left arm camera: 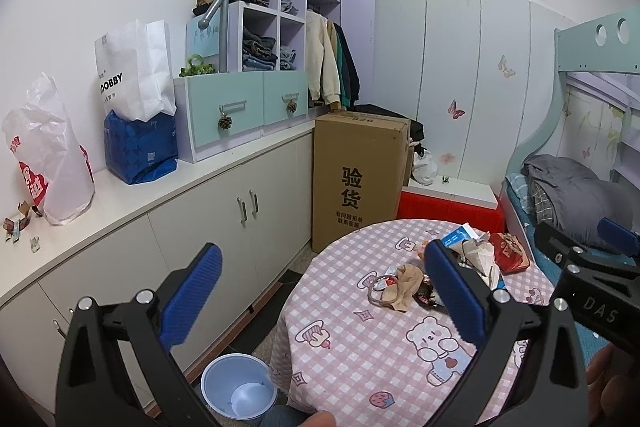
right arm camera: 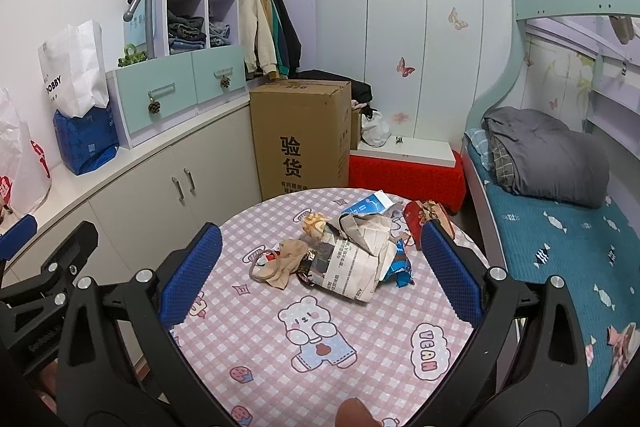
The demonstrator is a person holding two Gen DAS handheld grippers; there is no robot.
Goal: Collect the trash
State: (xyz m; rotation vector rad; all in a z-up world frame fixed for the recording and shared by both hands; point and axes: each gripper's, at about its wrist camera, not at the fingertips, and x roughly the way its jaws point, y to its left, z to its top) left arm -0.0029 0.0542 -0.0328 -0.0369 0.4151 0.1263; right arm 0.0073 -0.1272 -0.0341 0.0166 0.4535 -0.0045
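Observation:
A pile of trash lies on the round table with a pink checked cloth (right arm camera: pixel 320 347): crumpled newspaper (right arm camera: pixel 356 259), a beige stocking-like scrap (right arm camera: pixel 284 263), a blue-white carton (right arm camera: pixel 368 205), a red packet (right arm camera: pixel 424 215) and blue wrappers (right arm camera: pixel 400 269). The pile also shows in the left wrist view (left arm camera: pixel 460 267). My right gripper (right arm camera: pixel 320 267) is open and empty, held above the table's near side, short of the pile. My left gripper (left arm camera: pixel 320 295) is open and empty, over the table's left edge. A blue-white bin (left arm camera: pixel 239 391) stands on the floor below it.
A long white cabinet counter (left arm camera: pixel 160 187) on the left carries bags and small scraps. A tall cardboard box (right arm camera: pixel 300 139) and a red-sided low bench (right arm camera: pixel 404 167) stand behind the table. A bunk bed (right arm camera: pixel 560 227) is close on the right.

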